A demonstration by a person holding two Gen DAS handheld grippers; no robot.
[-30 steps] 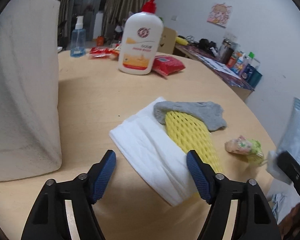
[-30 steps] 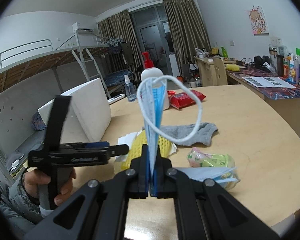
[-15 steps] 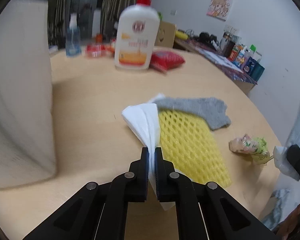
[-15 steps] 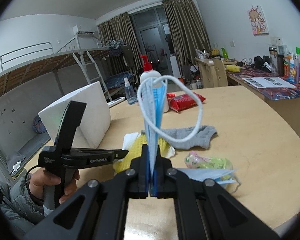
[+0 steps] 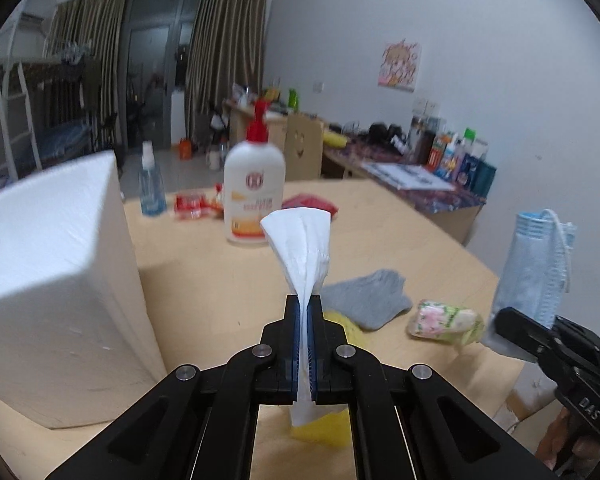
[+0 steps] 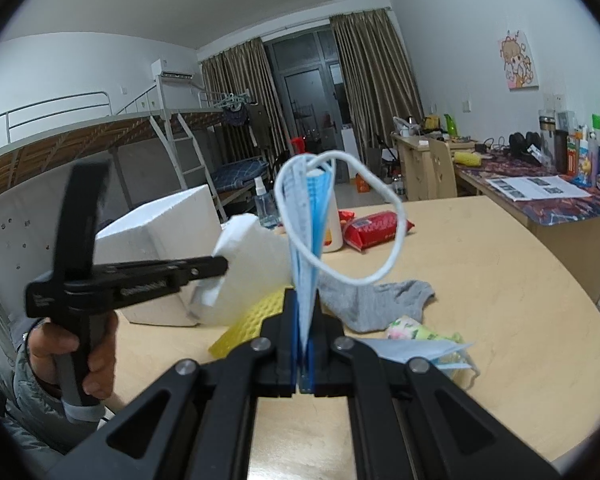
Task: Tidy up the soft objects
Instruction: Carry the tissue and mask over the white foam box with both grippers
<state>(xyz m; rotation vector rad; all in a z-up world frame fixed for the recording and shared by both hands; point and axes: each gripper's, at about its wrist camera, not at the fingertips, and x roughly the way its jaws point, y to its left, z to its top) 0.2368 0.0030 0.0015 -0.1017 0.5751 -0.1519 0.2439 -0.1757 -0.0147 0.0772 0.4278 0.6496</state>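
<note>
My left gripper (image 5: 304, 308) is shut on a folded white tissue (image 5: 302, 240), which stands up from the jaws above the table; in the right wrist view the tissue (image 6: 248, 268) hangs off the table from that gripper (image 6: 216, 266). Beneath it lie a yellow foam net (image 5: 320, 432) and a grey sock (image 5: 366, 300), with a flowery tissue packet (image 5: 444, 320) to the right. My right gripper (image 6: 306, 300) is shut on a blue face mask (image 6: 306, 232) held upright, its ear loop curling free. A second blue mask (image 6: 420, 350) lies by the packet (image 6: 416, 330).
A big white foam box (image 5: 52, 280) stands at the left of the round wooden table (image 5: 220, 280). At the back are a lotion pump bottle (image 5: 254, 196), a spray bottle (image 5: 152, 192) and red packets (image 6: 376, 228). A person's hand (image 6: 96, 344) grips the left handle.
The left jaws closed on the white tissue and lifted it off the yellow net and the table. The right gripper stayed still with the mask.
</note>
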